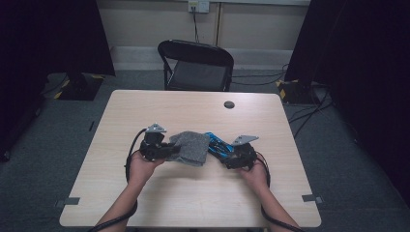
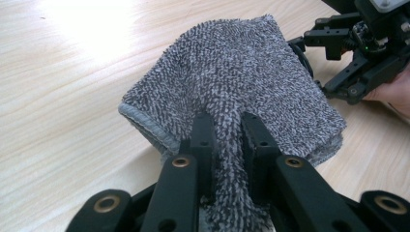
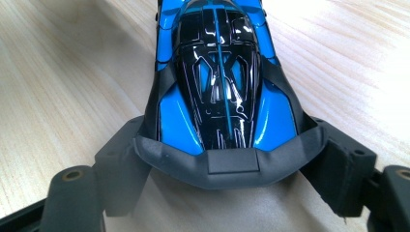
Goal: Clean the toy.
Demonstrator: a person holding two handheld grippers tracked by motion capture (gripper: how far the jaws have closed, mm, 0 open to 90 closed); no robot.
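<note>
Cloth at 9 o'clock of the toy car, nearly touching, both mid-counter.
High view: my left gripper (image 1: 169,150) has the grey cloth (image 1: 192,147); right gripper (image 1: 227,155) has the blue car (image 1: 217,145), long axis 10-to-4. Left gripper view: fingers (image 2: 202,140) clamped on a terry fold, cloth spreading to 12. Right gripper view: fingers (image 3: 121,164) clamped on car's (image 3: 220,82) glossy blue-black body, other end at 12.

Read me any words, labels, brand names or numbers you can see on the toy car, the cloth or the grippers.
No readable text anywhere.
Blue and black toy car: stripes and line patterns only, no letters or numbers.
Grey terry cloth: no tag or label visible.
Left gripper and right gripper: plain black parts, no markings visible.
Wall socket: too small to read.
</note>
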